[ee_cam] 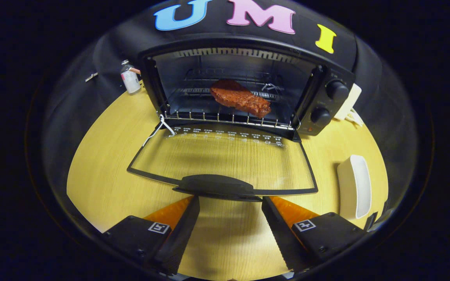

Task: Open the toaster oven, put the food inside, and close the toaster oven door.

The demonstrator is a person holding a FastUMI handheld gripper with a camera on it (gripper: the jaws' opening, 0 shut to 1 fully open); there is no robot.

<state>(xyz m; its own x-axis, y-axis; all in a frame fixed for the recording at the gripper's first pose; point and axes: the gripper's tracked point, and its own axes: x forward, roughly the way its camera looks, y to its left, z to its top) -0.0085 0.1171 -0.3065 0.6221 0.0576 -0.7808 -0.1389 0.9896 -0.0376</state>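
On the table (104, 164), a toaster oven (244, 86) stands open with a steak (240, 98) on its wire rack (225, 117).
Small white markings along the lowered glass door (225, 160) are too small to read. Spread apart, empty, the tool (229, 207) sits level just before the door handle (215, 185).

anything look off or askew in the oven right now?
Mostly fine. The steak lies on the rack inside the toaster oven, angled toward the knob side. The door hangs fully open, and the gripper has its fingers open, empty, just short of the handle.
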